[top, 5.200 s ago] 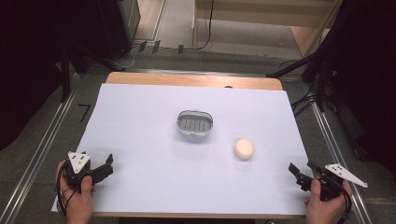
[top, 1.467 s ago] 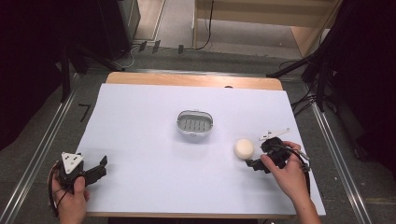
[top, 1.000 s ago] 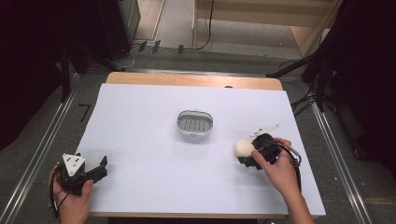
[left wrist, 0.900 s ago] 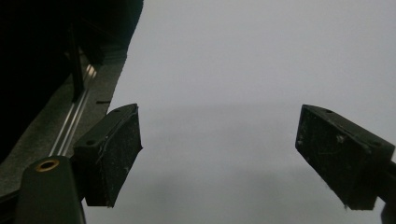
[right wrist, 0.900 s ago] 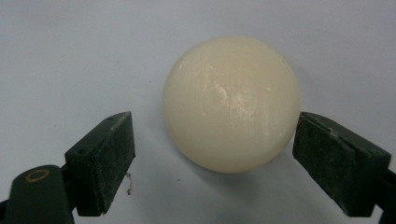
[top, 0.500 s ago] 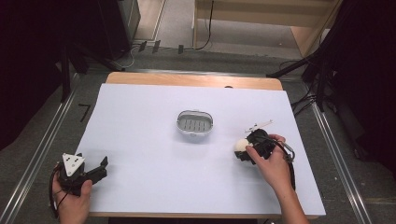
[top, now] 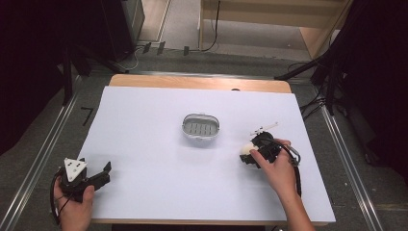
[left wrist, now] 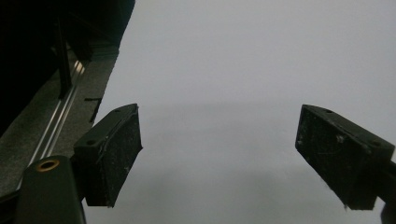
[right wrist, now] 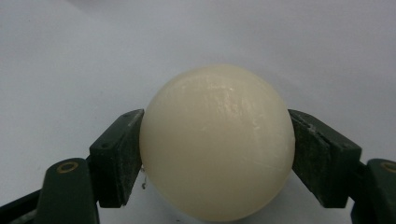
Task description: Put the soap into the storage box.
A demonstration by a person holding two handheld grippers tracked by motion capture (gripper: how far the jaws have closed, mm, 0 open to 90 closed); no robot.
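We have the right claw [right wrist: 217, 154] closed on the cream ball [right wrist: 217, 142], one pad pressed to each side, with the ball low over the white tabletop [top: 144, 125] directly ahead of the claw. The grey dish [top: 201, 129] lies beyond and to the left of this claw, much nearer to it than to the left claw [left wrist: 233, 158], which stands wide open and empty. The ball has no long axis; its underside is hidden, so contact with the tabletop cannot be confirmed.

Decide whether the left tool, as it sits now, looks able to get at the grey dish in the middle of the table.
Probably yes. The left tool is open and holds nothing, and bare white table lies between it and the grey dish.
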